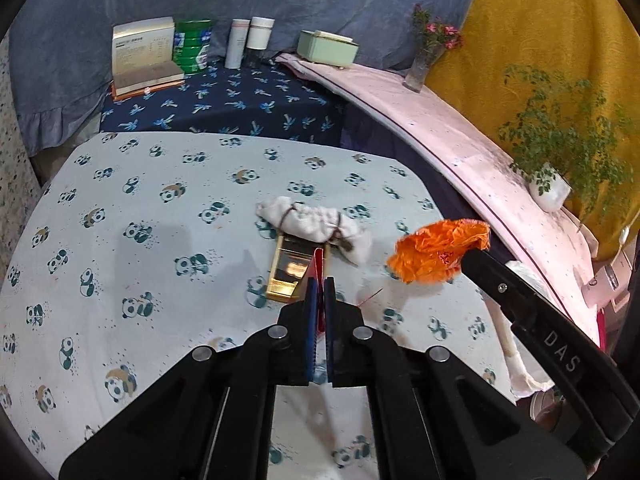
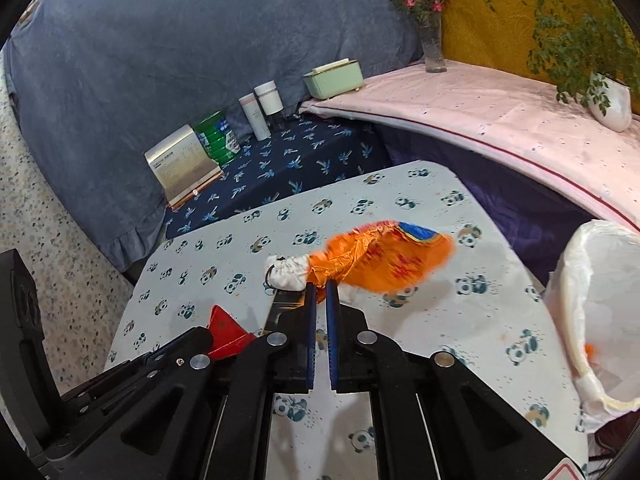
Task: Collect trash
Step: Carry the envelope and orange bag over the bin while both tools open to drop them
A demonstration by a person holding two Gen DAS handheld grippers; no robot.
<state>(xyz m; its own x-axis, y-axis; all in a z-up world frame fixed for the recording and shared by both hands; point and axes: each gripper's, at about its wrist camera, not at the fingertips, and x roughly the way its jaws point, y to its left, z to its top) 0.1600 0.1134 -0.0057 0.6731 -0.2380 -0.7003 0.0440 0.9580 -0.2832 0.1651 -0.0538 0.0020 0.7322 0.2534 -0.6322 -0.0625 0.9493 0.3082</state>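
My left gripper [image 1: 320,285] is shut on a small red wrapper [image 1: 318,266], held above the panda-print table [image 1: 160,240]. In the right wrist view that red wrapper [image 2: 226,330] sticks out of the left gripper [image 2: 210,342] at the lower left. My right gripper [image 2: 320,289] is shut on a crumpled orange wrapper [image 2: 384,260], which hangs in the air over the table [image 2: 440,320]. The left wrist view shows the same orange wrapper [image 1: 440,252] at the tip of the right gripper [image 1: 466,259]. A bin with a white liner [image 2: 592,280] stands off the table's right edge.
A rolled white cloth [image 1: 316,224] and a gold box [image 1: 292,272] lie mid-table. Behind, on a dark blue cloth, stand a book [image 1: 144,54], a green can [image 1: 194,46] and two bottles [image 1: 248,40]. A pink shelf [image 1: 440,120] carries a green box [image 1: 326,50], a vase [image 1: 424,64] and a potted plant [image 1: 552,188].
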